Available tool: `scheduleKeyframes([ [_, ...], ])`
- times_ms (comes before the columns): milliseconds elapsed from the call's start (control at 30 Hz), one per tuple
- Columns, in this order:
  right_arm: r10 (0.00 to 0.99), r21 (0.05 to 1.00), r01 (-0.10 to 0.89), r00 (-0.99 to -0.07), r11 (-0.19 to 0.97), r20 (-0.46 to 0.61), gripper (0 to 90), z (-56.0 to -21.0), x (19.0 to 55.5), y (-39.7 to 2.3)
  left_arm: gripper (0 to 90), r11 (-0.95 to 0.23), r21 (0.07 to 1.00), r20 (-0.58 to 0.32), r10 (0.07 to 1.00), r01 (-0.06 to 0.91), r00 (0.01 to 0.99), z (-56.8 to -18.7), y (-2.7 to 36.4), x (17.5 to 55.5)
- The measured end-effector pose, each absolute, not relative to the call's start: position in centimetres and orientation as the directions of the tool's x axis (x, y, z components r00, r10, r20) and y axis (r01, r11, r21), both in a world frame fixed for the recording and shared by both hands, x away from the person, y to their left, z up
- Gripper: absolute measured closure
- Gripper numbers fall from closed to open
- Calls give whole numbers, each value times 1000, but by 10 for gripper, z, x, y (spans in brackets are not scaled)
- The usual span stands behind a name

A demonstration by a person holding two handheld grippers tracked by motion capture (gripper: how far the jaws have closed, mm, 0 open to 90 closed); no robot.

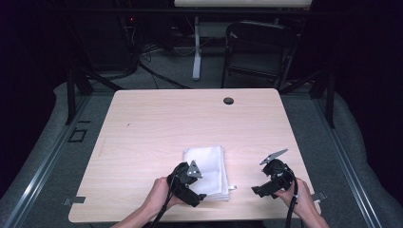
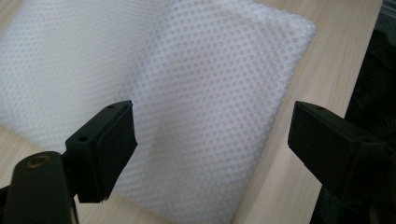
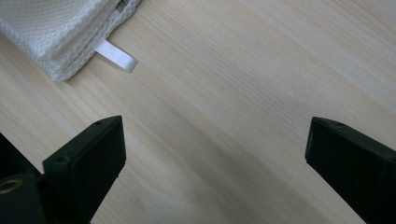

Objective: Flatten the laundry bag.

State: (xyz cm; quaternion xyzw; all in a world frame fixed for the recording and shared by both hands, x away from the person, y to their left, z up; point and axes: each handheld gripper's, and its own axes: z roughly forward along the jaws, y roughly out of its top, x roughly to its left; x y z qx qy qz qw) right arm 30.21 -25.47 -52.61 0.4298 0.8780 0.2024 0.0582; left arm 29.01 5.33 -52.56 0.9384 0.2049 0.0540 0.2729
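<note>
Down at about seven o'clock on the desk, the left gripper hangs over the near edge of the folded white mesh cloth. Its jaws stand spread wide, with the cloth lying below and between them; the pads are clear of it, pinching nothing. The cloth rests at about six o'clock on the desk, a little in from the near edge, folded into a flat stack.

Over at about five o'clock, the right gripper is held well apart from the cloth, its jaws also spread wide with bare wood between them. In its own view a corner of the cloth shows at eleven o'clock, with a small white tag sticking out of the seam.

Count: two grippers, one cloth, one tag, one desk, one small dark cap at twelve o'clock.
</note>
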Motion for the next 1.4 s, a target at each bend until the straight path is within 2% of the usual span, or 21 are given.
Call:
scheduleKeyframes([
  [100,768,400,726,-636,560,78,54,-526,302,-251,155,-798,510,11,380,322,925,-531,41,288],
  [233,761,397,722,-643,566,86,63,-528,301,-248,182,-857,449,103,331,254,938,-540,30,287],
  [300,758,392,718,-648,575,76,78,-528,300,-247,232,-864,424,75,331,271,941,-550,30,289],
  [400,751,382,717,-655,583,83,89,-530,299,-247,286,-867,429,90,321,254,943,-556,32,291],
  [500,749,375,716,-658,589,82,93,-532,300,-246,354,-853,447,62,329,269,942,-553,36,294],
  [533,748,378,719,-657,584,94,96,-533,301,-245,424,-844,459,36,330,278,943,-553,38,296],
  [800,722,369,702,-683,609,108,143,-533,297,-238,495,-804,490,-88,337,336,937,-550,47,306],
  [1200,681,362,666,-724,652,104,166,-534,294,-224,581,-777,513,-161,330,364,930,-546,55,312],
  [1300,683,365,667,-723,649,106,215,-535,294,-224,621,-778,514,-156,329,361,931,-546,55,311],
  [1400,681,368,660,-727,655,91,284,-532,292,-223,705,-774,527,-145,325,351,935,-545,55,310],
])
